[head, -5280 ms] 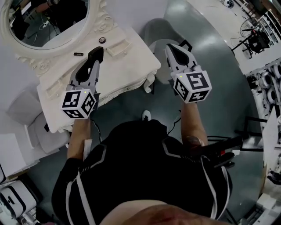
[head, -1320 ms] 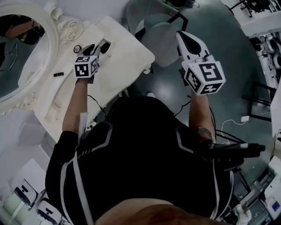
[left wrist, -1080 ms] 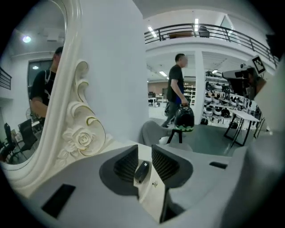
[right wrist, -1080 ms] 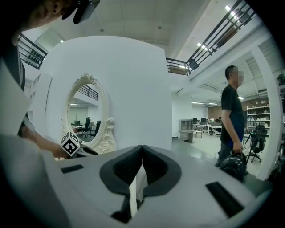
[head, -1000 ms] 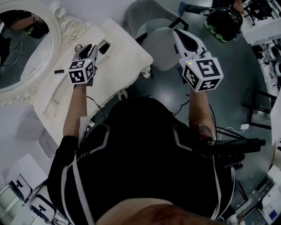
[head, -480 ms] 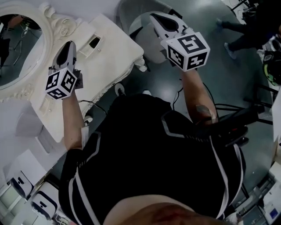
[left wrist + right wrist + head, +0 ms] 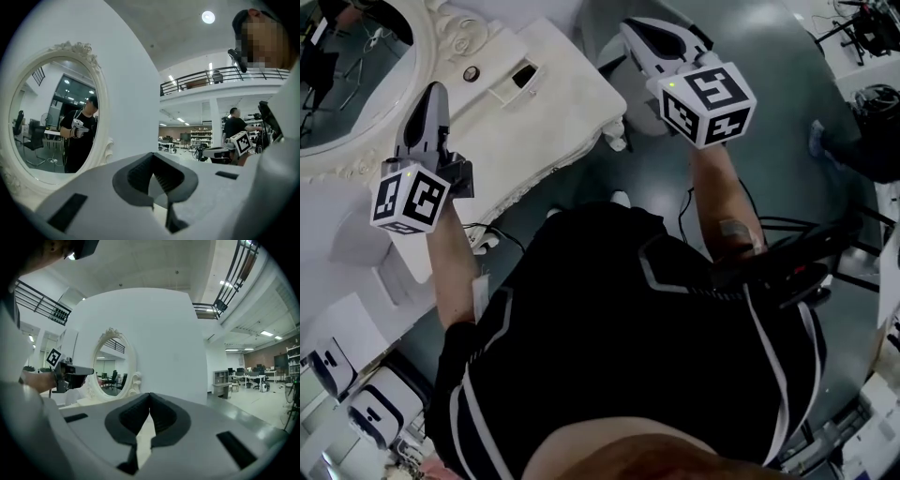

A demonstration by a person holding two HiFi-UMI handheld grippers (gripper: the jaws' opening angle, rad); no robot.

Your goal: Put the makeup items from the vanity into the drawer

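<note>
- The mirror point(image 7: 356, 94) is standing at the far left, at the back of the white vanity point(image 7: 553, 122).
- The left gripper point(image 7: 434, 89) is hanging raised over the vanity's left part, near the mirror's frame. Its jaws are pressing together at the tips with nothing between them.
- A small round item point(image 7: 470, 72) is lying on the vanity top by the foot of the mirror, apart from both grippers and not being held.
- Just right of it, a small raised box point(image 7: 523, 75) is showing a dark opening. Whether this is the drawer or something lying inside it, I cannot tell.
- The right gripper point(image 7: 630, 26) is hovering beyond the vanity's right edge, over the floor. Its jaws are clenched too, carrying nothing.
- By my reading, the task is standing at an early or in-between point. At least the round item is waiting to be picked up and put away, and neither gripper is reaching for it.
</note>
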